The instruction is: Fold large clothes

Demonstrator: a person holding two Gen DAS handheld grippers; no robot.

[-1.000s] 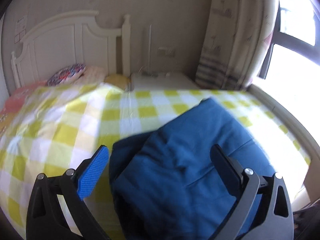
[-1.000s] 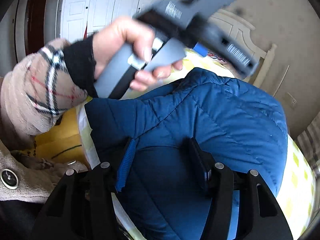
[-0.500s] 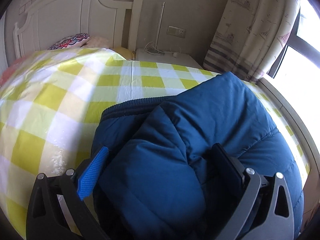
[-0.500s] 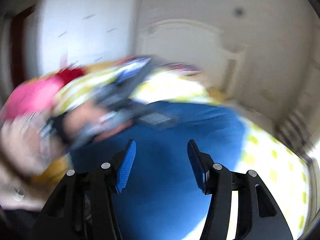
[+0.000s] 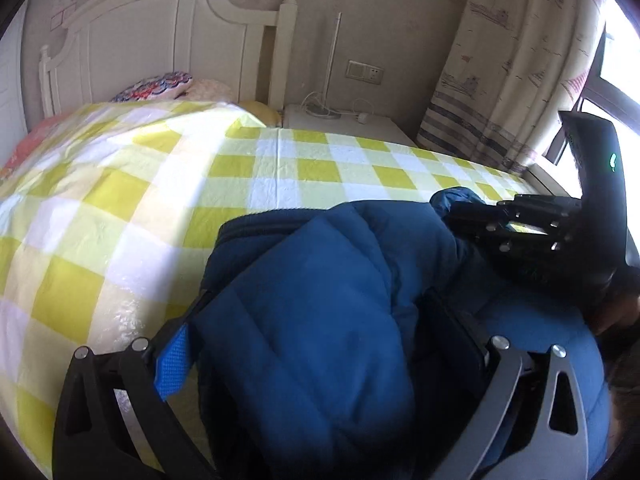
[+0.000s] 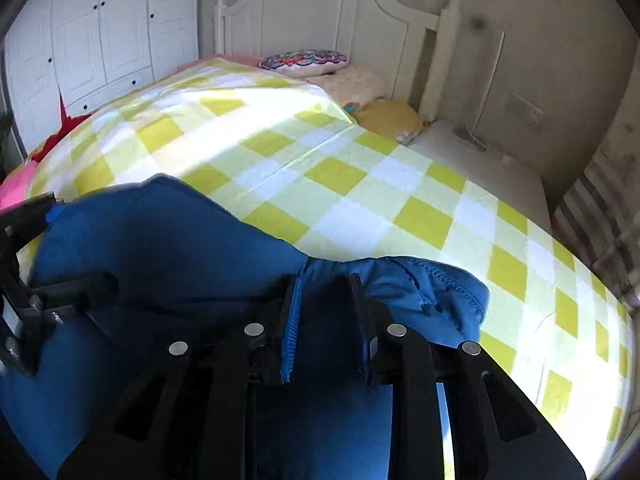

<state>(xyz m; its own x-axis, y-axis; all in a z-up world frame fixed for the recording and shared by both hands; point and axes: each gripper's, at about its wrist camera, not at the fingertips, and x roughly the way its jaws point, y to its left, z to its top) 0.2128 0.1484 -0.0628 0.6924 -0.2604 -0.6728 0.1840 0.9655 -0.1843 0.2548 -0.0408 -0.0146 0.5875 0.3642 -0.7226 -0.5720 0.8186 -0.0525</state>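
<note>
A blue padded jacket (image 5: 320,304) lies bunched on the yellow-and-white checked bedspread (image 5: 120,216). My left gripper (image 5: 316,344) stands open and wide, and a thick fold of the jacket bulges between its fingers. The right gripper (image 6: 326,308) has its jaws closing to a narrow gap on the jacket's (image 6: 168,240) far edge, with blue fabric pinched between the pads and puckered beside them. From the left wrist view, the right gripper (image 5: 456,216) sits at the jacket's right far corner. The left gripper (image 6: 24,264) shows at the left edge of the right wrist view.
A white headboard (image 6: 320,12) and pillows (image 6: 304,60) are at the bed's far end. A white nightstand (image 5: 340,124) with cables stands beside it, a curtain (image 5: 520,60) and window to the right. White wardrobe doors (image 6: 100,28) line the left wall.
The right gripper swept across the jacket to its far right edge and its jaws narrowed onto the fabric. The left gripper sank onto the jacket, jaws still wide.
</note>
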